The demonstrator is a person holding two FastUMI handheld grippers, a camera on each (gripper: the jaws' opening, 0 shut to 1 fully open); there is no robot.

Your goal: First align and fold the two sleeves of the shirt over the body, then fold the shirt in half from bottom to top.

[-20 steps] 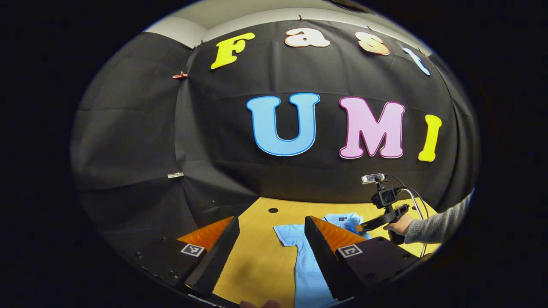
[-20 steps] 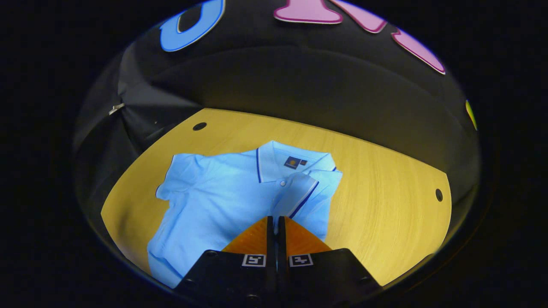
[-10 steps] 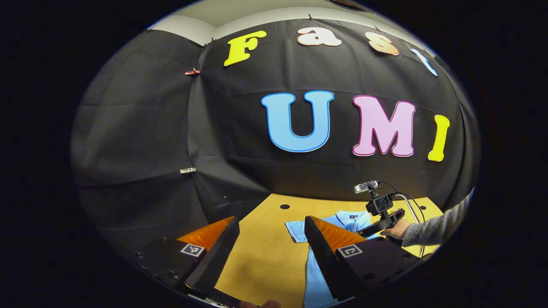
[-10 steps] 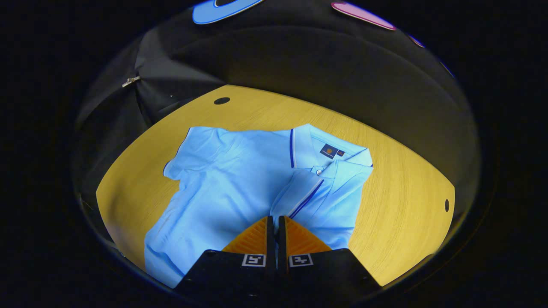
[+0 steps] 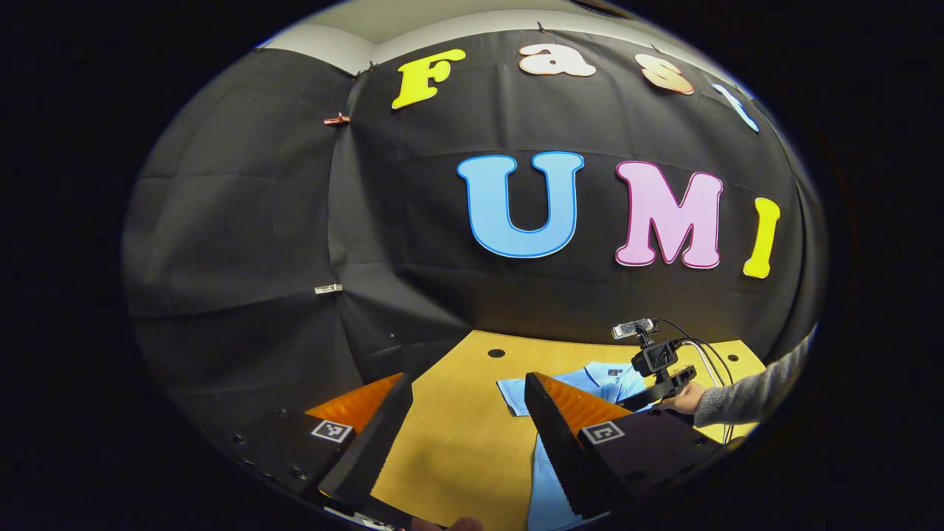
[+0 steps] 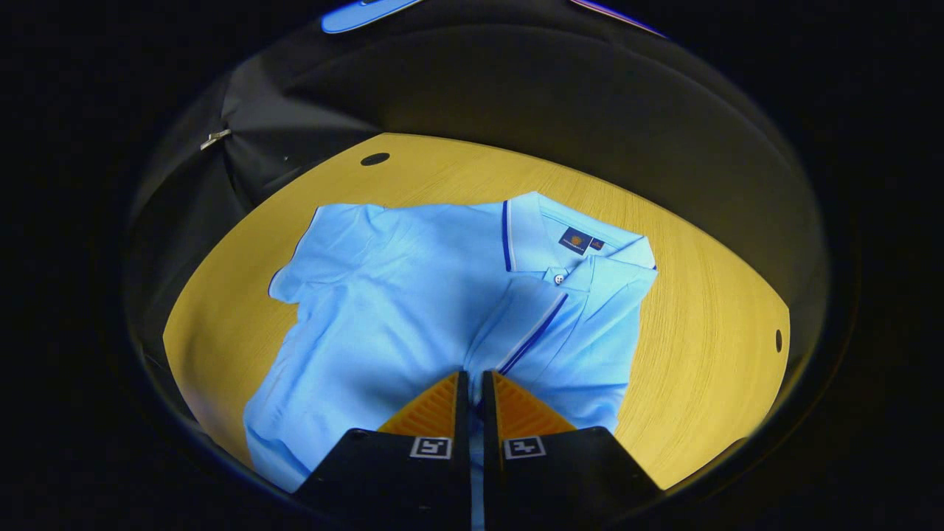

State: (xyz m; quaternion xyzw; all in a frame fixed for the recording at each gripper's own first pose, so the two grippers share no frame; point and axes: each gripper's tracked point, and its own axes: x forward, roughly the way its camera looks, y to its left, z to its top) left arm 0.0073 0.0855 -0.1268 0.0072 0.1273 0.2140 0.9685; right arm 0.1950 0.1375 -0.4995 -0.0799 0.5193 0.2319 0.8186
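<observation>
A light-blue shirt (image 6: pixel 413 310) lay on the wooden bench (image 6: pixel 700 317), its right sleeve (image 6: pixel 568 332) folded over the body and clamped in the right tongs (image 6: pixel 474 380). The left tongs (image 5: pixel 464 391) hovered apart, holding nothing. Releasing unevenly could let the fold spring back askew.

Bare yellow wooden tabletop (image 6: pixel 700 310) lies open right of the light-blue polo shirt (image 6: pixel 383 310) and left of it too (a narrower strip). The black cloth wall (image 6: pixel 516 110) closes off the far edge.
</observation>
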